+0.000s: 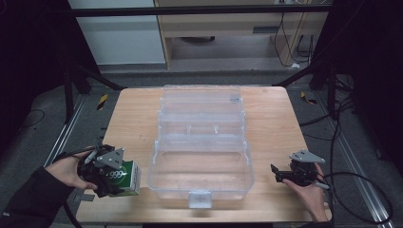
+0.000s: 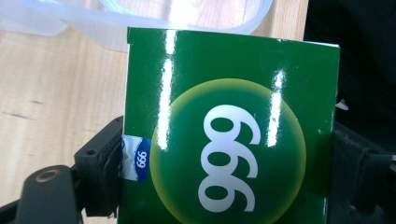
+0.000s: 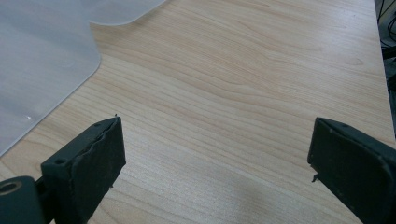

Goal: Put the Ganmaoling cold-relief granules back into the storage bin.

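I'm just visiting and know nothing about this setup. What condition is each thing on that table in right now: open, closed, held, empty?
Clear plastic storage box: lid swung open, tray folded back, bottom empty.
Green 999 carton: closed, gripped between the left tool's jaws beside the box.
Left tool: shut on the carton.
Right tool: jaws wide open, holding nothing, above bare wood.
Wooden table: bears the box.

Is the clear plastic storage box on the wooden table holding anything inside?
No: in the high view the open clear plastic storage box shows bare wood grain of the wooden table through its base.
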A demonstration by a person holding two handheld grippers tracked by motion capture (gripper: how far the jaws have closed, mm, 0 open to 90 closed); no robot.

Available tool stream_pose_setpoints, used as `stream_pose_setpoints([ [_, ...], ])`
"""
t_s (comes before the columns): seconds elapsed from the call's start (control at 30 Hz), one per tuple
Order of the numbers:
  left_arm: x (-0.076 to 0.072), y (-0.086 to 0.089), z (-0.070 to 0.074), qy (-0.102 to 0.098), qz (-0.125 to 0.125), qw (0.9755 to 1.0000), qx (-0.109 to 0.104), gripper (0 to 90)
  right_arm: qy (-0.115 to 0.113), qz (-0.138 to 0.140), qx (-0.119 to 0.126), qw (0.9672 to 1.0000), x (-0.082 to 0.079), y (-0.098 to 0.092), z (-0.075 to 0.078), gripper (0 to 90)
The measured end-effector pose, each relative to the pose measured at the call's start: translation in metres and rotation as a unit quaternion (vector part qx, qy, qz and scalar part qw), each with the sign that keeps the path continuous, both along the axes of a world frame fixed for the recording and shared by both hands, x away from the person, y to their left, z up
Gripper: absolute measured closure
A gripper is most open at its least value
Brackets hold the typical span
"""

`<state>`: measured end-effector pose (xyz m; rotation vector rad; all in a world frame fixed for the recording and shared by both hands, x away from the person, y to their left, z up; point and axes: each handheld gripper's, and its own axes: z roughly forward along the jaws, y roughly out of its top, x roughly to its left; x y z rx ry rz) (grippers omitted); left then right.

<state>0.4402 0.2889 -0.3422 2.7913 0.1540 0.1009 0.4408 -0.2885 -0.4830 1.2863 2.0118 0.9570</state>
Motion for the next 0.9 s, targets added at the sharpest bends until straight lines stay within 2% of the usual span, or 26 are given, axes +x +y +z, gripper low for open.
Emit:
stream_pose_setpoints([
  [0.2, 0.0, -0.001, 0.019, -0.011, 0.003, 0.9999, 0.002, 14.3, 0.001, 0.0, 0.001, 1.0, 0.0, 0.0, 0.0, 4.4],
  [0.4, 0.003, -0.007, 0.031, -0.018, 0.002, 0.9998, 0.001, 14.3, 0.0, -0.001, 0.002, 1.0, 0.0, 0.0, 0.0, 4.4],
  [0.6, 0.007, -0.015, 0.038, -0.02, 0.001, 0.9998, -0.006, 14.3, 0.0, -0.001, 0.003, 1.0, 0.0, 0.0, 0.0, 4.4],
  [0.9, 0.014, -0.036, 0.044, -0.021, -0.009, 0.9997, -0.006, 14.5, 0.002, -0.001, 0.006, 1.0, 0.0, 0.0, 0.0, 4.4],
])
